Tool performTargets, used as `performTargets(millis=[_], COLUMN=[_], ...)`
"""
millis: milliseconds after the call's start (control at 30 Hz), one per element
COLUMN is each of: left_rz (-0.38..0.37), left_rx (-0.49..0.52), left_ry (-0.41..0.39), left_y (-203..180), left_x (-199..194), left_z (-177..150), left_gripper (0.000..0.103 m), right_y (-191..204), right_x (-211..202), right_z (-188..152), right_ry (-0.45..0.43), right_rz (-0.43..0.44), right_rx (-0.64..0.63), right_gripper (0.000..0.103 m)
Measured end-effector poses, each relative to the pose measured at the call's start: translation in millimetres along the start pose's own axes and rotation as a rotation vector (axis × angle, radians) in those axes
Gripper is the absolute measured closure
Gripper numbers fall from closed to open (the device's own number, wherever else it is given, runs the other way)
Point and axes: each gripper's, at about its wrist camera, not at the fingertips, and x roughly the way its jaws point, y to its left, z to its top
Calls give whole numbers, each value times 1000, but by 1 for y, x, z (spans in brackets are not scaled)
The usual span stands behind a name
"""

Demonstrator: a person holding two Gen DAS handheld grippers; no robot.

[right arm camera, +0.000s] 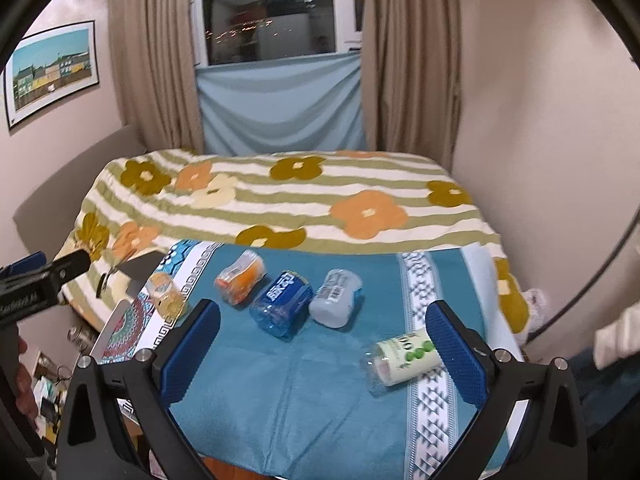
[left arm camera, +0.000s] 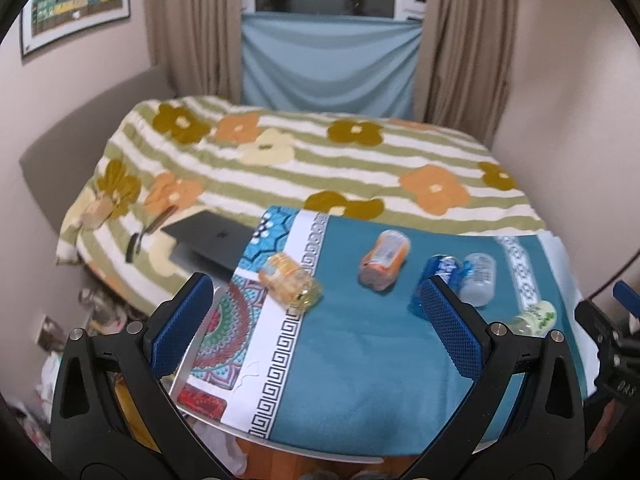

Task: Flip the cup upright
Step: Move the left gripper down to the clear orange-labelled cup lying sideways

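Several plastic cups lie on their sides on a teal cloth [left arm camera: 360,360] over a small table. From left: a yellow cup [left arm camera: 290,282] [right arm camera: 166,294], an orange cup [left arm camera: 384,260] [right arm camera: 240,276], a blue cup [left arm camera: 436,276] [right arm camera: 282,304], a clear pale cup [left arm camera: 478,278] [right arm camera: 336,298] and a green-and-white cup [left arm camera: 534,318] [right arm camera: 404,356]. My left gripper [left arm camera: 316,320] is open and empty, hovering near the table's front. My right gripper [right arm camera: 324,340] is open and empty, its right finger next to the green-and-white cup.
A bed with a striped flower blanket [left arm camera: 320,160] stands behind the table, with a dark laptop [left arm camera: 212,244] on its near left edge. Clutter lies on the floor at left [left arm camera: 100,312]. Curtains and a window fill the far wall.
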Motion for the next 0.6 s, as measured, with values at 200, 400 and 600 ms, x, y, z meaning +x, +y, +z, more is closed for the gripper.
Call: performTargets(millis=[200,400,600], left_rz=[39,54,88], left_rx=[-36,-85,-162], left_ry=[97,210,347], left_y=[9,16,28], left_x=[59,125,188], left_z=[9,17,19], left_gripper=[0,0,0], right_y=[6,11,10], right_x=[47,89,121], right_z=[-11,-24,-33], right_ry=[70,150,220], right_rz=[61,97,121], right_rx=[-30,-45,-31], right_gripper=[0,0,0])
